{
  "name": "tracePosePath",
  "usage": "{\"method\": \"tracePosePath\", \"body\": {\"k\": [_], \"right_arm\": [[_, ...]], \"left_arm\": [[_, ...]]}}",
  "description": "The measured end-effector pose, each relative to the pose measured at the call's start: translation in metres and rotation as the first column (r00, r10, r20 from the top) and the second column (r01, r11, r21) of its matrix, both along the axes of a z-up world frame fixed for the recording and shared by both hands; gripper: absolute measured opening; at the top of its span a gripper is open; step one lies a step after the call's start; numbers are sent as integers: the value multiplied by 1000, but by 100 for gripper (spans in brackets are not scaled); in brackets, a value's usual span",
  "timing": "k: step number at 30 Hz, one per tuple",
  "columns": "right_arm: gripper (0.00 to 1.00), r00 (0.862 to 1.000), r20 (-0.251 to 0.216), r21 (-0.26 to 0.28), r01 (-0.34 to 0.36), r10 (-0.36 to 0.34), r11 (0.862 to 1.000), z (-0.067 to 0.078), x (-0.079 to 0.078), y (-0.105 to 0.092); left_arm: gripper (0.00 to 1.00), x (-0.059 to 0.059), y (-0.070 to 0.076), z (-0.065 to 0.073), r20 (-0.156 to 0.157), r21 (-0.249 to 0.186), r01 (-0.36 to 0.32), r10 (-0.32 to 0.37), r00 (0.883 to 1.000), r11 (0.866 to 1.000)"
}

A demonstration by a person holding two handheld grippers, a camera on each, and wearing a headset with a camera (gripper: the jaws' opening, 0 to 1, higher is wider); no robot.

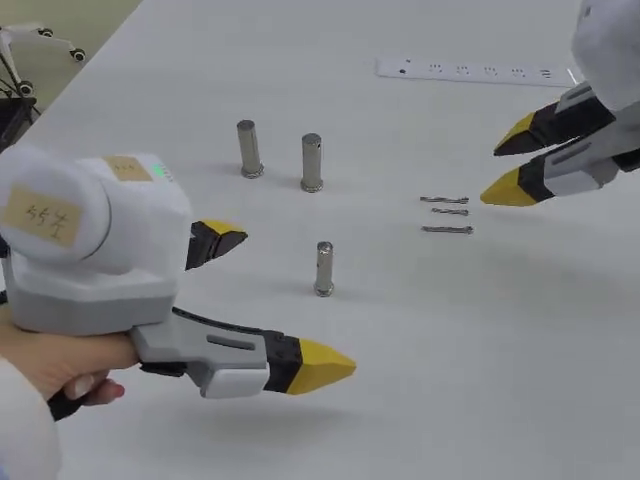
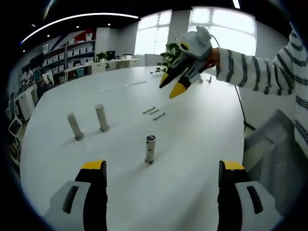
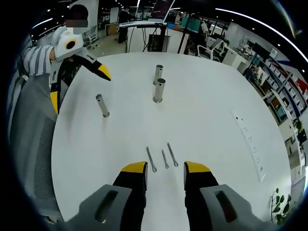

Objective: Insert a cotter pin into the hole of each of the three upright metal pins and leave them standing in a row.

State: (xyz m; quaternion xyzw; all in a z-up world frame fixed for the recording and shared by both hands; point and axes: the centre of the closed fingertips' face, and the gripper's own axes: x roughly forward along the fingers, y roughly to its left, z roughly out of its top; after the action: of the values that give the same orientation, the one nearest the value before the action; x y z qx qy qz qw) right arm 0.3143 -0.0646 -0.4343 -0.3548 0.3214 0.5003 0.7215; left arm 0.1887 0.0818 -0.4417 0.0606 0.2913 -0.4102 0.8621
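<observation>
Right gripper view: three slim silver cotter pins (image 3: 165, 159) lie side by side on the white table (image 3: 207, 106), just ahead of the right gripper (image 3: 166, 169). Its yellow-tipped jaws stand parted and empty. The cotter pins' long axes run roughly along the gripper's line of reach, and this gripper is plainly the nearer one to them. Well apart, the left gripper (image 2: 162, 166), jaws spread wide and holding nothing, faces the closest of three upright grey metal pins (image 2: 150, 149). With all three cotter pins on the table, none appears fitted yet.
</observation>
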Motion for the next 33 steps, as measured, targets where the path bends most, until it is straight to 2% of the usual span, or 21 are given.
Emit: {"method": "tracePosePath", "body": {"k": [3, 9, 13, 22, 28, 33], "right_arm": [[20, 1000, -24, -24, -18, 17, 1000, -12, 2, 2], [13, 997, -59, -55, -46, 42, 997, -28, 0, 6], [9, 996, -72, -68, -52, 47, 996, -34, -2, 9], [9, 995, -98, -92, -40, 31, 995, -45, 0, 8], [2, 995, -102, -99, -20, 10, 995, -51, 9, 6], [2, 994, -113, -108, -20, 8, 994, -57, 11, 5]], "left_arm": [[95, 0, 1, 2, 0, -2, -5, 5, 1000, 1000], [95, -1, 2, 3, -1, -2, -15, 15, 1000, 1000], [95, -2, 3, 3, -11, -7, -25, 25, 1000, 1000], [94, -1, 7, 4, -20, -13, -48, 48, 999, 999], [93, -1, 8, 3, -28, -11, -53, 52, 998, 999], [92, -1, 9, 2, -34, -14, -53, 52, 998, 998]]}}
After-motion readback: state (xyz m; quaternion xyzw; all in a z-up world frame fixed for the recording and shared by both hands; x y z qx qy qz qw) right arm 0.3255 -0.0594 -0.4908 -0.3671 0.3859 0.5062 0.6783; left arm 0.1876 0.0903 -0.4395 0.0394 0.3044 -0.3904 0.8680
